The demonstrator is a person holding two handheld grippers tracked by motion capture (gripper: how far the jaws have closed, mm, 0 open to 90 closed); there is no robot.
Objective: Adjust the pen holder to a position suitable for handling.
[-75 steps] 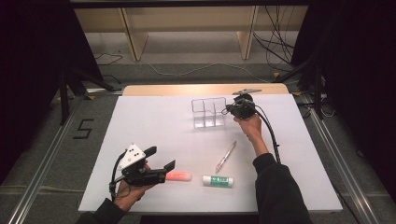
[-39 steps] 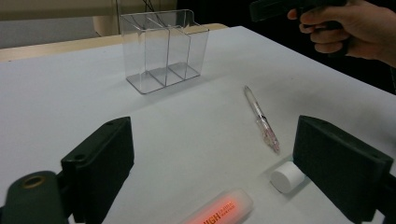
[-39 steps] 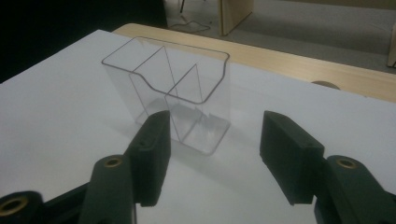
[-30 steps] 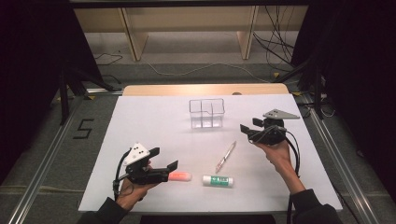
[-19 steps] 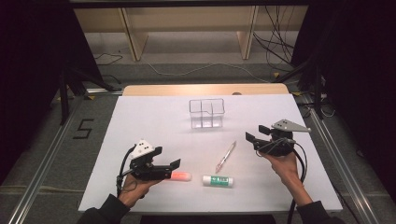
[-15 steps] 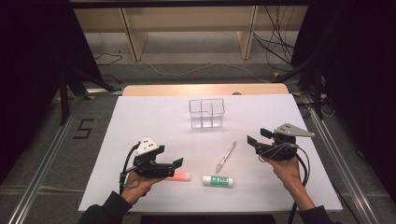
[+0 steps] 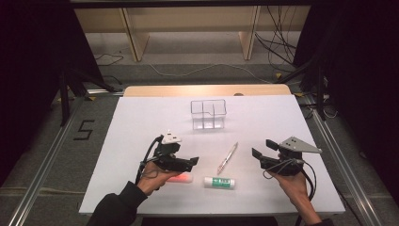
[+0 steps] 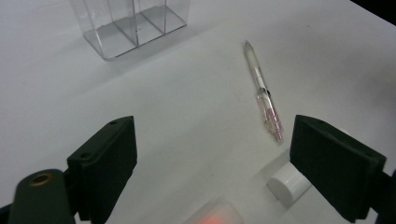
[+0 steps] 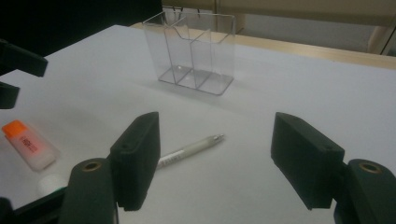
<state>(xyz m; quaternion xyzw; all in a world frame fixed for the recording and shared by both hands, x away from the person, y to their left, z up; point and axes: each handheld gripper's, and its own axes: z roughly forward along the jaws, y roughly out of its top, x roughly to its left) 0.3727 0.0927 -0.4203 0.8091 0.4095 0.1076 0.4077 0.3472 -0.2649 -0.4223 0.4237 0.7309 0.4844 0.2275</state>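
My left gripper (image 7: pixel 189 163) hovers open at the near left, just above a small white item with an orange end (image 7: pixel 181 178). That item glows orange at the bottom edge of the left gripper view (image 8: pixel 214 217). A white tube with a green label (image 7: pixel 219 182) lies to its right, its white cap (image 8: pixel 288 183) by my right-hand jaw. A clear pen (image 7: pixel 227 158) lies slanted mid-table, ahead of my open left gripper (image 8: pixel 217 149). My right gripper (image 7: pixel 262 149) is open and empty at the near right, pointing left. In its own view the right gripper (image 9: pixel 219 154) frames the pen (image 9: pixel 189 150).
A clear plastic organizer with three compartments (image 7: pixel 208 114) stands upright at the back middle of the white table (image 7: pixel 141 117); it looks empty (image 9: pixel 196 51). A wooden strip runs along the far edge (image 7: pixel 207 90). Cables lie on the floor beyond.
My right gripper has pulled back from the organizer to the near right of the table. My left gripper has shifted right, over the orange-ended item.
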